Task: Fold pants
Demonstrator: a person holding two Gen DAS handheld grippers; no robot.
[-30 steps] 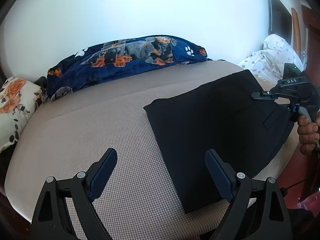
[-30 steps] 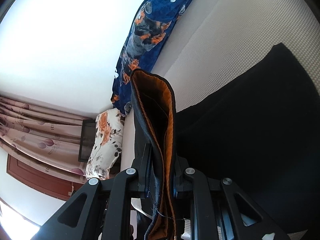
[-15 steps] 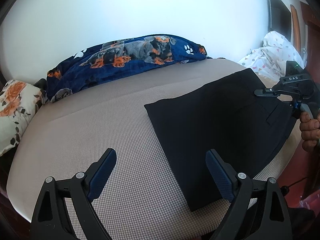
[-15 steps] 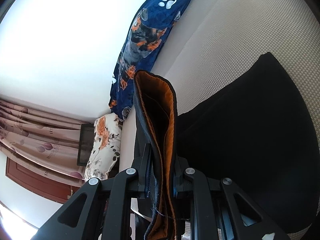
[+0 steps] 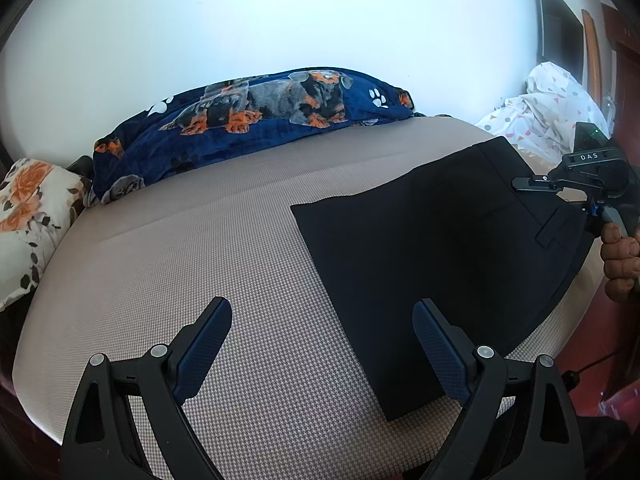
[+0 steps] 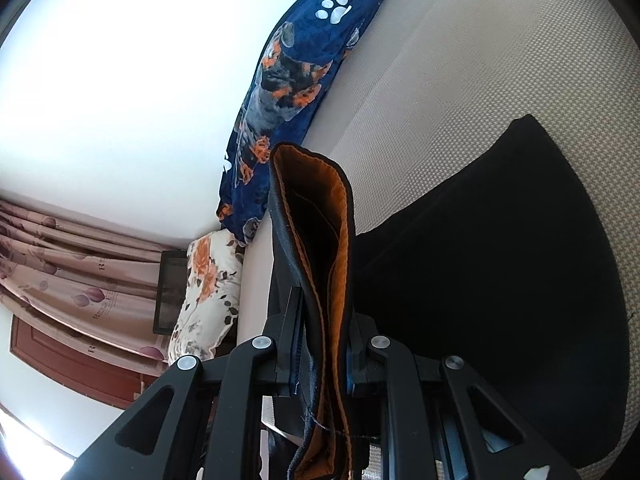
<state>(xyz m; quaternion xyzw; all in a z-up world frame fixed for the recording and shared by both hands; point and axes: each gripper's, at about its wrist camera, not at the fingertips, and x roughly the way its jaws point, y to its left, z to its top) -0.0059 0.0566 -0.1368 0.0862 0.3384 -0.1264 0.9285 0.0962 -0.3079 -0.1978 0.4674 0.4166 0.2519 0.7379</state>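
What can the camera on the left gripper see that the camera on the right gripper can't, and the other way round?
Only the left wrist view shows the open, empty left gripper, a hand holding the right gripper, and white dotted bedding. Only the right wrist view shows the right gripper shut on the pants' orange-lined edge, plus curtains. Both show the dark pants, the dog-print blanket and the flowered pillow.

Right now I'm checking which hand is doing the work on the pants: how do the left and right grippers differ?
The left gripper is open, its fingers spread wide above the bed with nothing between them; the right gripper is shut on the pants, pinching an orange-lined edge. The left hangs over the pants' near corner; the right holds the far end. Both are black with blue pads.
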